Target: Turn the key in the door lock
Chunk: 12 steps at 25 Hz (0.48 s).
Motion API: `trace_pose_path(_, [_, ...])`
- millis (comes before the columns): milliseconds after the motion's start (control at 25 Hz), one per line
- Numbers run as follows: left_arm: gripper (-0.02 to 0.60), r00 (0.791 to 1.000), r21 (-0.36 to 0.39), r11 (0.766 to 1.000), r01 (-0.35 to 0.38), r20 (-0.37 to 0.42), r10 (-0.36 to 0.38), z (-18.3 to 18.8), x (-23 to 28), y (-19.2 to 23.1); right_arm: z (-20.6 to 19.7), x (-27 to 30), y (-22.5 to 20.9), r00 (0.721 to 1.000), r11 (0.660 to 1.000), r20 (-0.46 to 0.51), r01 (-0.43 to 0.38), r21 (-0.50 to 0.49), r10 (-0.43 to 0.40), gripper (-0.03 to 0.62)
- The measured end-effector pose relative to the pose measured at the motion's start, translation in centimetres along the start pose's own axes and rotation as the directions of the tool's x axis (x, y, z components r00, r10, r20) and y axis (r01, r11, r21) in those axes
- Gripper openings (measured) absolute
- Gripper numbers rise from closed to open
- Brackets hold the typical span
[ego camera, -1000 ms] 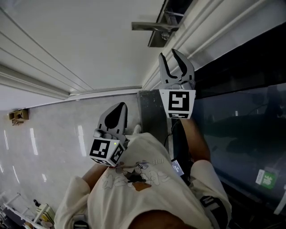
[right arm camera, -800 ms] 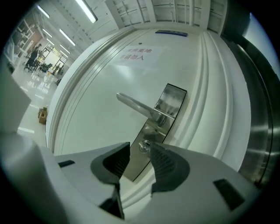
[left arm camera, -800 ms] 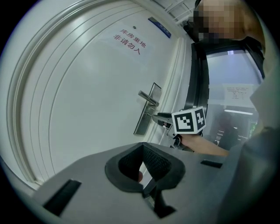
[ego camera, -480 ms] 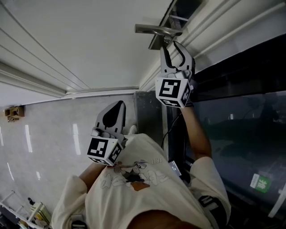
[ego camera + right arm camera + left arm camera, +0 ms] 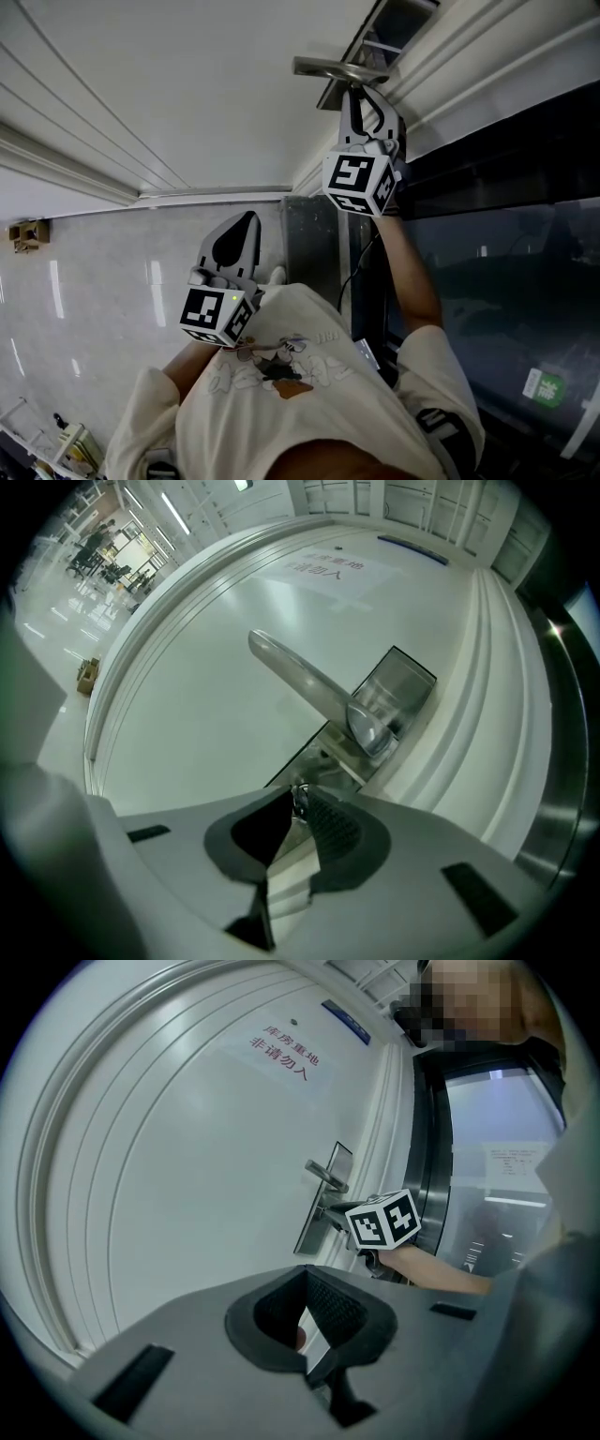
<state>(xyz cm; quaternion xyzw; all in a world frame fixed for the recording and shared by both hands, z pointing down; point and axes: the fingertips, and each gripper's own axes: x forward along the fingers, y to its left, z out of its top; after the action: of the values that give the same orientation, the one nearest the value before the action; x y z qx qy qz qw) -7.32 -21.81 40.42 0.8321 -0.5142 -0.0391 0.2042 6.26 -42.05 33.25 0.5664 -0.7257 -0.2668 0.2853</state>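
Note:
The white door carries a silver lever handle [image 5: 333, 67] [image 5: 309, 682] on a metal lock plate [image 5: 323, 752]. A small key [image 5: 299, 796] sticks out of the plate just under the handle. My right gripper [image 5: 367, 94] [image 5: 298, 803] is at the lock, its jaws closing, with the key head pinched between the tips. From the left gripper view, its marker cube [image 5: 384, 1221] shows below the handle [image 5: 324, 1176]. My left gripper [image 5: 239, 234] [image 5: 305, 1279] hangs back near the person's chest, shut and empty, pointing at the door.
A dark glass panel [image 5: 506, 262] with a metal frame stands right of the door. A pale polished floor [image 5: 94, 291] spreads to the left, with a small brown object [image 5: 28, 236] on it. A printed notice [image 5: 286, 1054] is stuck on the door.
My right gripper has moved up to the lock under the handle, rolled a little, and its jaws have narrowed around the key. The left gripper has stayed where it was.

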Motion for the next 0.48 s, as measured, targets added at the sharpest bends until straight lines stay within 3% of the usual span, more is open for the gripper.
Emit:
trace_pose_path(240, [0.006, 1.0, 0.001, 1.0, -0.005, -0.01, 0.005, -0.29, -0.08, 0.21, -0.01, 0.12, -0.26, 1.0, 0.994, 0.014, 0.015, 0.109, -0.016, 0.026])
trace_pose_path(480, [0.006, 1.0, 0.006, 1.0, -0.001, -0.012, 0.001, -0.27, -0.29, -0.17, 0.11, 0.09, -0.6, 0.999, 0.967, 0.05, 0.002, 0.254, -0.016, 0.025])
